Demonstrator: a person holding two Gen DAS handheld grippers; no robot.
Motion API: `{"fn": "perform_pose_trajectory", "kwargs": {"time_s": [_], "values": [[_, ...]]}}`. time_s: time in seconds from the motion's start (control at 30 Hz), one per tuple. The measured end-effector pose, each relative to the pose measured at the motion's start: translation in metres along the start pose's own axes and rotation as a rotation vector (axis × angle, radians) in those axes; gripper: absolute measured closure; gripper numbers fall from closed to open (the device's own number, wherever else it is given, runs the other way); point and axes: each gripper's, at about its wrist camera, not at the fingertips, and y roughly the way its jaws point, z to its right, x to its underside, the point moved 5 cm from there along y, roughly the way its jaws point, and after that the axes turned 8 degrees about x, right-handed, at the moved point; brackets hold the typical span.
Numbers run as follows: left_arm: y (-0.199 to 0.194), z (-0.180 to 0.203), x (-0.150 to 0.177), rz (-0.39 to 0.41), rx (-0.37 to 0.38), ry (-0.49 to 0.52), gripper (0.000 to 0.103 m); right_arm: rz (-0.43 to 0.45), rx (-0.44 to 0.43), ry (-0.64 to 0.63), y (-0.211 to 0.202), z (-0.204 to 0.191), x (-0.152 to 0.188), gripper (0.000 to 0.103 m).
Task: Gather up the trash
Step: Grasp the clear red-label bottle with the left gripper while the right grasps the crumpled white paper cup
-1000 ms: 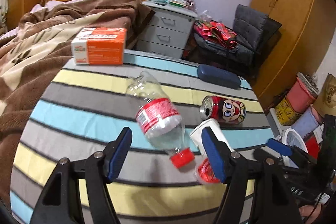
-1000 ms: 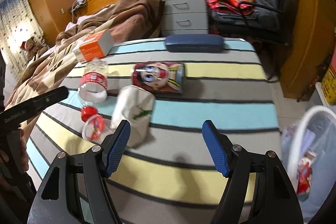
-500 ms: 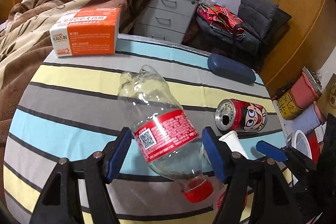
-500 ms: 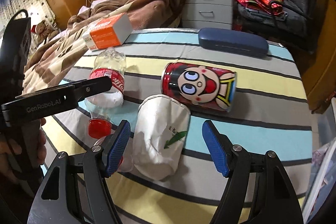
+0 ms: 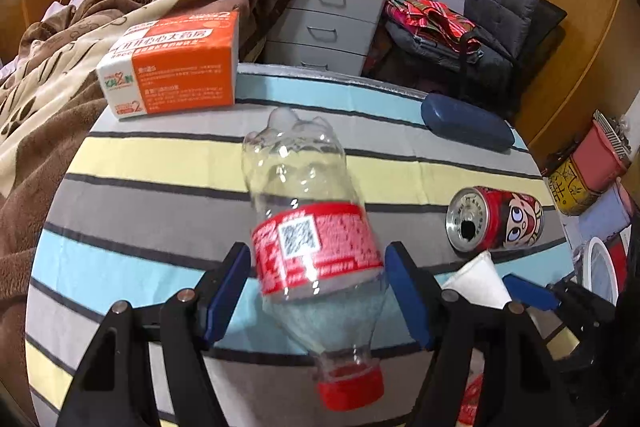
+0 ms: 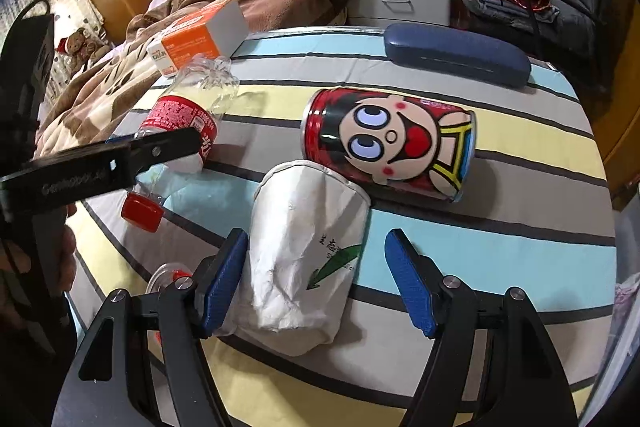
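Note:
An empty clear plastic bottle (image 5: pixel 308 227) with a red label and red cap lies on the striped table (image 5: pixel 140 187). My left gripper (image 5: pixel 318 293) is open, its blue pads either side of the bottle's labelled body. A crumpled white paper cup (image 6: pixel 304 255) lies on its side between the open fingers of my right gripper (image 6: pixel 318 285), nearer the left pad. A red cartoon drink can (image 6: pixel 390 143) lies just beyond the cup. The bottle (image 6: pixel 180 119) and the left gripper's finger also show in the right wrist view.
An orange and white box (image 5: pixel 172 71) sits at the table's far left edge and a dark blue glasses case (image 5: pixel 466 127) at the far right. A small clear lid (image 6: pixel 168 277) lies by the right gripper's left finger. A white bin (image 5: pixel 600 267) stands right of the table.
Both grippers moved forward and down. The left one now straddles the bottle; the right one now straddles the paper cup. Nothing on the table has shifted.

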Motion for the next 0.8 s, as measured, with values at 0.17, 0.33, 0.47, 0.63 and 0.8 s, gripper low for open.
{"fn": "perform_pose_trajectory", "kwargs": {"time_s": [0.17,0.33,0.47,0.63,0.8], "values": [[0.01,-0.005,0.0,-0.023,0.013,-0.034,0.031,0.002,-0.018,-0.01,0.003,-0.003,-0.001,0.045],[0.008,-0.004,0.004,-0.012,-0.002,-0.02,0.035,0.011,-0.027,0.012,0.002,0.001,-0.002,0.058],[0.005,-0.003,0.007,-0.006,-0.003,-0.03,0.036,0.029,-0.028,0.018,-0.002,0.002,-0.001,0.068],[-0.005,-0.002,0.017,0.004,-0.016,-0.02,0.036,0.038,-0.025,0.032,-0.007,0.004,0.003,0.074],[-0.024,0.01,0.029,0.028,0.006,-0.02,0.036,0.045,-0.021,0.056,-0.015,0.009,0.012,0.075]]}}
